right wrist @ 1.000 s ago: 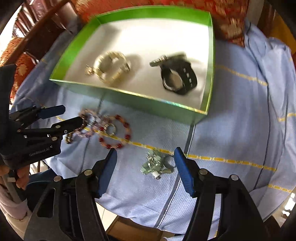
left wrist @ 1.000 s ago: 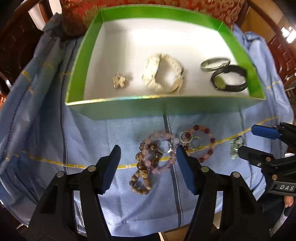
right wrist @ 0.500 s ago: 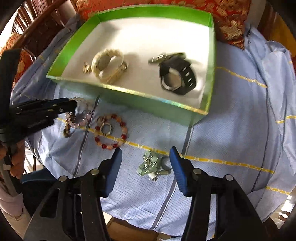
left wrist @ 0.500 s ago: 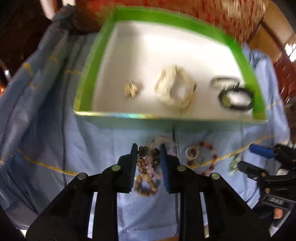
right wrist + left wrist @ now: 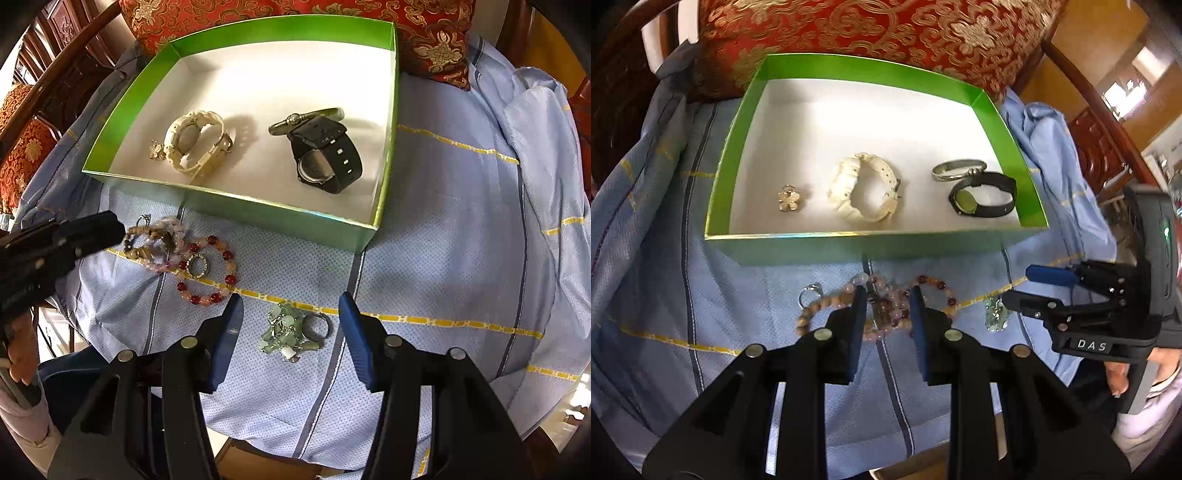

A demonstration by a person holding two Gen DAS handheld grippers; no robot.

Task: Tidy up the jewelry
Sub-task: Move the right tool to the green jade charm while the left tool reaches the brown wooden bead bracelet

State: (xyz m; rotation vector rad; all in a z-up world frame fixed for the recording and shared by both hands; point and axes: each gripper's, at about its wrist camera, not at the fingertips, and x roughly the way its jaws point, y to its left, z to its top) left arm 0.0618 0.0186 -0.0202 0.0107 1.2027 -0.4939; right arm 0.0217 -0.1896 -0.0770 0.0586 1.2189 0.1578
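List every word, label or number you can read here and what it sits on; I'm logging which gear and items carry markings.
"DAS": white letters on a small plate on the black body of the right gripper, seen from the left wrist view.
Black watch: its face shows no digits or brand that can be read.
White watch: face too blurred to read.
Green box, blue cloth, beaded bracelets: no text visible.

Red-gold brocade cushion, dark carved wooden chairs, bright daylight
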